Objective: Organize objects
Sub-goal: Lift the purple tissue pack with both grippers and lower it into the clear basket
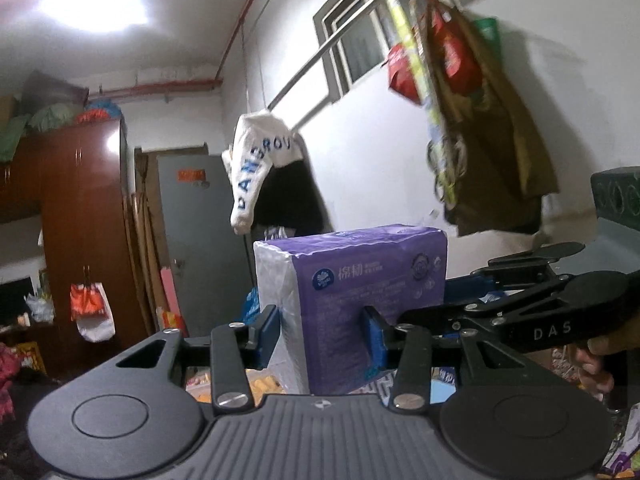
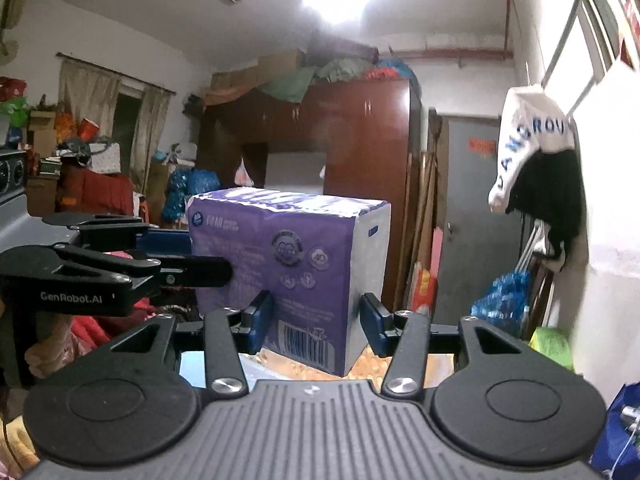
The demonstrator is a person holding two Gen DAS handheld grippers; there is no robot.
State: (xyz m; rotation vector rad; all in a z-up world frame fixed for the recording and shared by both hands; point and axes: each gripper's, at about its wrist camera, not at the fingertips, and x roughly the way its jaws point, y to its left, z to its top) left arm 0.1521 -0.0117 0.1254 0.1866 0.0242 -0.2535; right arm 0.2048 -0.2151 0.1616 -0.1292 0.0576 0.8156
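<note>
You hold a purple pack of tissues [image 1: 360,304] up in the air between both grippers, one on each side of it. Your left gripper [image 1: 326,334] has its jaws closed on the near lower part of the pack, the blue pads [image 1: 376,340] pressing into the wrapper from both sides. Your right gripper [image 2: 316,320] grips the same pack from the opposite side, its jaws clamped on the lower edge just above the barcode. In the left wrist view the right gripper reaches in from the right, and part of your hand [image 1: 596,364] shows behind its handle. In the right wrist view the left gripper comes in from the left, touching the pack's side. The pack stands roughly upright, with its crimped white end facing the left in the left view. Behind it hang a white garment with blue lettering [image 1: 260,164] on a rail, a brown wardrobe [image 1: 80,232] piled with bundles on top, and a grey door [image 1: 200,240].
</note>
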